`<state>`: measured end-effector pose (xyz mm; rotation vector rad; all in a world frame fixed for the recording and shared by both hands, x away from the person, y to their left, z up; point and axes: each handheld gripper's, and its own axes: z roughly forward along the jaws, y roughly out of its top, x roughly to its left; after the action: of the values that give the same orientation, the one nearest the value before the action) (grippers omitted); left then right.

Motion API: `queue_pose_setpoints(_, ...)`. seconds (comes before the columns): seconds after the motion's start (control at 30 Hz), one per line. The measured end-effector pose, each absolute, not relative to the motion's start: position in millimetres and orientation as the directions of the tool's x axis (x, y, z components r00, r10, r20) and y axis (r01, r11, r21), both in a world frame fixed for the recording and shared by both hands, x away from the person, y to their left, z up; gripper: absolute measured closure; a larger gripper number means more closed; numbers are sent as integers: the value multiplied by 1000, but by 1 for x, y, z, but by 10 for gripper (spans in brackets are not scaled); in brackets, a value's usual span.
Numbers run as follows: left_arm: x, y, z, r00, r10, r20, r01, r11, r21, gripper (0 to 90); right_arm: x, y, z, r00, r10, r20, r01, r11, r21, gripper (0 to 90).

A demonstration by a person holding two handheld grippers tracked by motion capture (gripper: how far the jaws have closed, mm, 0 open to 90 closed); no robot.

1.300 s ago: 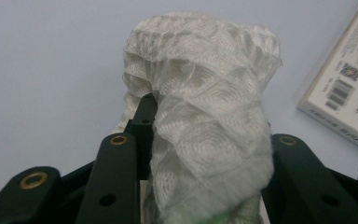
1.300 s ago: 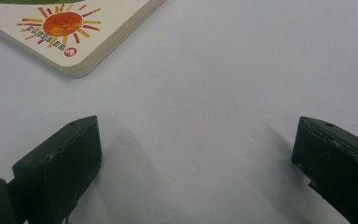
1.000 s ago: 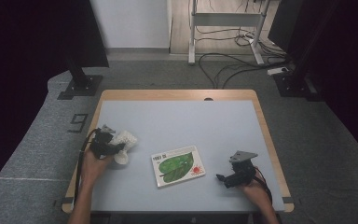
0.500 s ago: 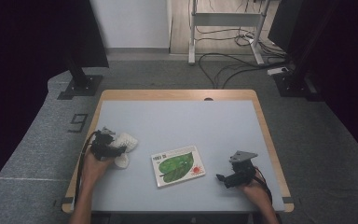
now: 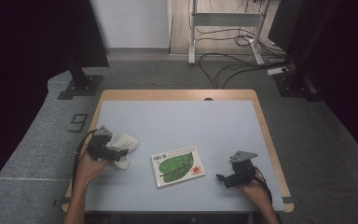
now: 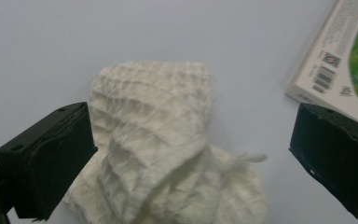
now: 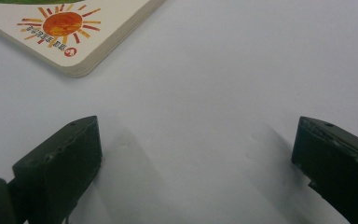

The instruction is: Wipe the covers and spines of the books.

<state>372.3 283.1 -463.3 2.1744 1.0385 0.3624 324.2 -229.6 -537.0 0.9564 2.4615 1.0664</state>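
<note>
A crumpled white waffle-weave cloth (image 5: 123, 147) (image 6: 161, 149) lies on the pale blue table top (image 5: 186, 121) at the left. My left gripper (image 5: 121, 153) (image 6: 191, 158) hangs over it; its jaws have just been opening and stand wide, with the cloth between them and the pads apart from it. A board book (image 5: 178, 165) with a green leaf and an orange sun lies at the middle; its back corner (image 6: 340, 56) and its sun corner (image 7: 70, 32) show in the gripper views. My right gripper (image 5: 223, 178) (image 7: 196, 163) rests open on bare table right of the book.
The table has a wooden rim (image 5: 265, 135). Black stands (image 5: 81, 70) and cables (image 5: 233, 60) sit on the grey floor behind it. The far half of the table top is bare.
The left gripper's jaws have opened off the cloth, which now lies loose on the table, and the hand has lifted slightly. The right gripper and the book have stayed put.
</note>
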Motion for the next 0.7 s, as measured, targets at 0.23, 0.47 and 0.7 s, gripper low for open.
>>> queue_pose_setpoints(0.23,356,271,-452,681,732,-8,514,-470,717,0,324,-230,-537,-737,676,-4,460,506,729,10)
queue_pose_setpoints(0.47,337,244,-453,746,666,23,463,-543,701,0,324,-230,-537,-738,675,-4,460,507,729,9)
queue_pose_setpoints(0.7,328,217,-465,801,599,16,419,-579,700,0,324,-230,-537,-738,674,-3,460,507,729,9)
